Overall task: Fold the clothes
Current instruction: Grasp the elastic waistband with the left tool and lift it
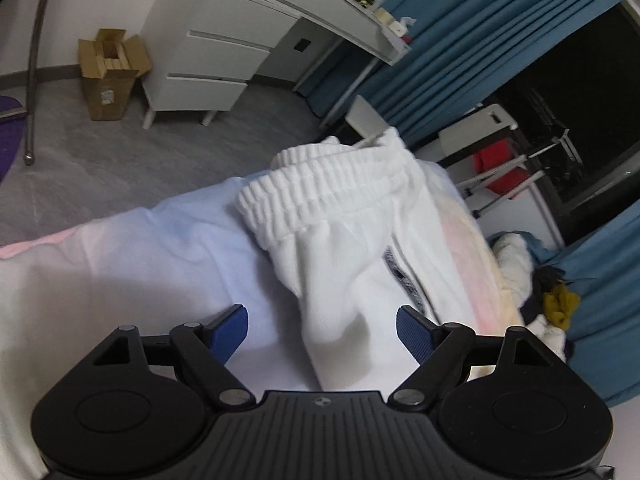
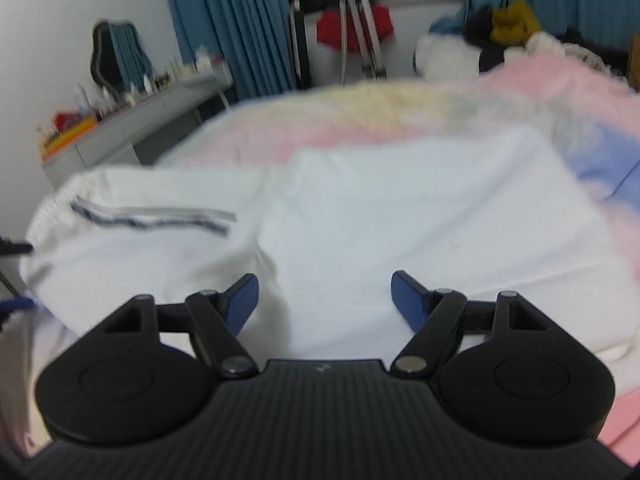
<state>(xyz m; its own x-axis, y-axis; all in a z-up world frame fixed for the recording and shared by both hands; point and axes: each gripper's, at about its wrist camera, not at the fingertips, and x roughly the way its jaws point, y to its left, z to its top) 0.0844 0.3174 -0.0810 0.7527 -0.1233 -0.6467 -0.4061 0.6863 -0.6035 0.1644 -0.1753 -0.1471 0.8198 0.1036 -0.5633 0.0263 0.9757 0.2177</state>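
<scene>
L gripper (image 1: 322, 334) jaws apart, white pants (image 1: 344, 240) mid-frame betw. pads. R gripper (image 2: 324, 300) jaws apart over pants, bed (image 2: 520, 92) behind.

Grey floor (image 1: 120, 168), blue curtains (image 1: 460, 52)

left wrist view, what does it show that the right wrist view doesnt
Only the left wrist view shows the ribbed waistband of the white pants, a cardboard box on the floor and a white drawer unit.

Only the right wrist view shows a folded white cloth lying flat on the bed, and a mirror on the desk.

Both show the pastel bedsheet, blue curtains, the pants' dark side stripe, and an open gripper holding nothing: left gripper, right gripper.
</scene>
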